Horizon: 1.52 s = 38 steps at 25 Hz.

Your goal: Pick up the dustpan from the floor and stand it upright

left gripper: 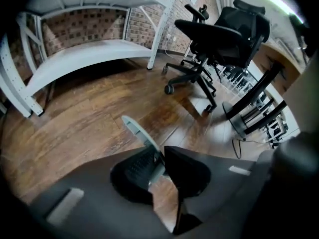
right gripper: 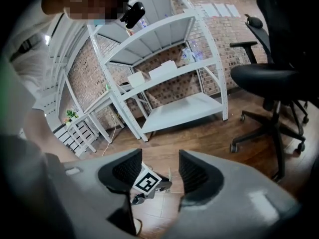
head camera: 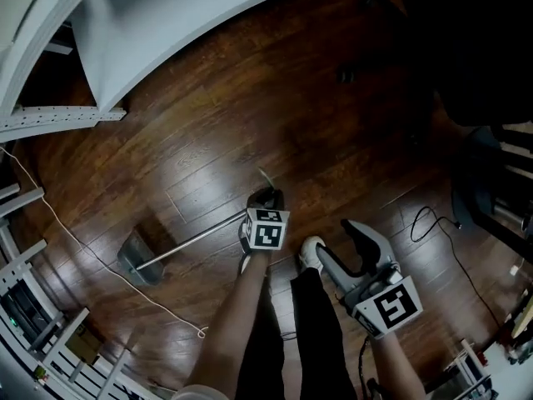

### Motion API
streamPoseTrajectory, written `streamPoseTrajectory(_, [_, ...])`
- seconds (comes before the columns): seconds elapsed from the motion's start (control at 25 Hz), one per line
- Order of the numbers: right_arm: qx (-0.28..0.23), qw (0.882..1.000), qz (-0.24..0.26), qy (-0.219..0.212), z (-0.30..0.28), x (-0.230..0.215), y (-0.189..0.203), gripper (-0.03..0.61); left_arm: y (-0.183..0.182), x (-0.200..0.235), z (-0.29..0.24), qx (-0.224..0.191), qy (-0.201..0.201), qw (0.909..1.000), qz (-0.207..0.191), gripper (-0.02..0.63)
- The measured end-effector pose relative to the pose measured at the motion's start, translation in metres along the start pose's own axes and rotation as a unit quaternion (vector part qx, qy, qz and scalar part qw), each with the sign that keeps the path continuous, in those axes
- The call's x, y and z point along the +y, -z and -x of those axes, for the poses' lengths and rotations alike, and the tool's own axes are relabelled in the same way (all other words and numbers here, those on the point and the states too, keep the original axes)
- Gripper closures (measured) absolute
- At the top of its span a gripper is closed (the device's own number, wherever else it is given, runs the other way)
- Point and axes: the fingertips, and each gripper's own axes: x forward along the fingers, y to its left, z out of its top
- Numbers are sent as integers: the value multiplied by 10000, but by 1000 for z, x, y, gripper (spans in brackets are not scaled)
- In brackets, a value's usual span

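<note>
The grey dustpan [head camera: 136,257] lies on the dark wood floor at the left of the head view. Its long thin handle [head camera: 196,240] runs right and slightly up to my left gripper [head camera: 265,198]. That gripper is shut on the handle's top end. In the left gripper view the pale handle tip [left gripper: 139,131] sticks out from between the pinched pads of the left gripper [left gripper: 160,158]. My right gripper [head camera: 356,233] hangs to the right, away from the dustpan. In its own view the right gripper [right gripper: 159,168] has its jaws a little apart with nothing between them.
A white metal shelf [head camera: 125,40] stands at the upper left. A white cord [head camera: 100,261] trails across the floor by the pan. A black cable [head camera: 433,219] lies at the right. A black office chair [left gripper: 219,34] stands nearby. The person's shoe [head camera: 311,252] is between the grippers.
</note>
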Motion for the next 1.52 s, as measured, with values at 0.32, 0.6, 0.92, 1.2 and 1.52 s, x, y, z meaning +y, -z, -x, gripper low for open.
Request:
streamPoseTrajectory(0.32, [-517, 9980, 332, -152, 42, 84, -128, 359, -60, -44, 195, -867, 355, 9946, 441, 540])
streamPoseTrajectory(0.6, [-727, 9949, 633, -310, 81, 166, -194, 359, -105, -53, 359, -1743, 832, 9772, 888, 541])
streamPoseTrajectory(0.92, [-1161, 9908, 616, -325, 107, 237, -257, 359, -106, -13, 497, -2375, 999, 9570, 1335, 538])
streamPoseTrajectory(1.2, [-1384, 9862, 719, -561, 125, 292, -284, 359, -59, 46, 560, -2524, 779, 9460, 1881, 529])
streamPoseTrajectory(1.52, [-1318, 9874, 572, -657, 140, 329, -284, 359, -12, 105, 561, -2529, 752, 9288, 2601, 532])
